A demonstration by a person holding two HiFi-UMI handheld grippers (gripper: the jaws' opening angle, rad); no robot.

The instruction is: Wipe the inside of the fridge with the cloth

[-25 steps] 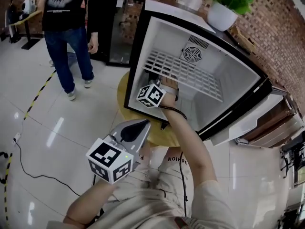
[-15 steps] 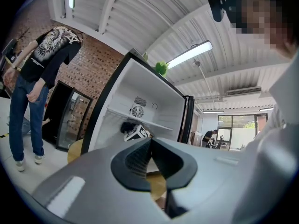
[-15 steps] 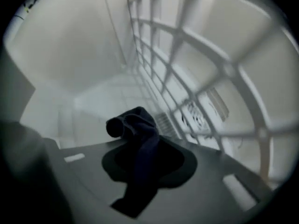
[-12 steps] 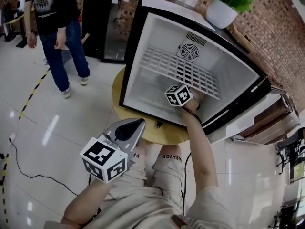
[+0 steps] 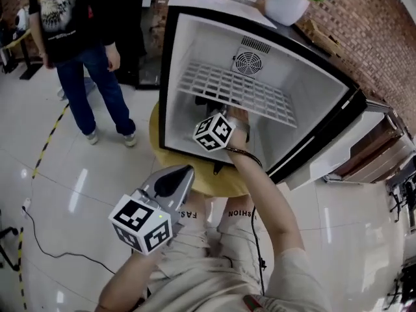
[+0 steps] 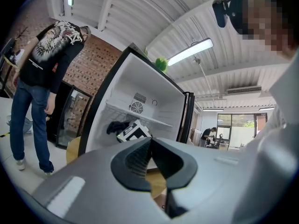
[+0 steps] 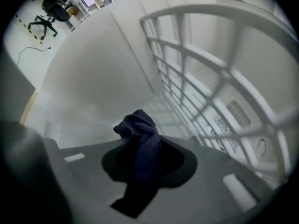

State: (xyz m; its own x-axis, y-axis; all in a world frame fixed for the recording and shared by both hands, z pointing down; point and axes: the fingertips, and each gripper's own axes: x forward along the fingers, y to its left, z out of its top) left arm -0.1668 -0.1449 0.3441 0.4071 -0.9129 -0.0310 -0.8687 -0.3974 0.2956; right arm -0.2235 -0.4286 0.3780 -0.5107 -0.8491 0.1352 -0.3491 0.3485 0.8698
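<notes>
Right gripper [image 7: 141,149] inside fridge [image 5: 312,103], under wire shelf [image 5: 242,93], toward left wall. Fingers pinching dark blue cloth [image 7: 139,127]; cloth bunched ahead of tips, tail hanging back. Left gripper [image 6: 150,158] outside fridge, off front edge of round desk [image 5: 218,182]; fingers pressed together, nothing between.

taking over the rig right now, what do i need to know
Left gripper: shut, empty, held outside the fridge.
Right gripper: shut on the dark cloth, inside the fridge below the wire shelf.
Done: fridge stands open, cloth is in the lower compartment; how much is wiped doesn't show.
To do: wipe the inner walls, floor and shelf.
</notes>
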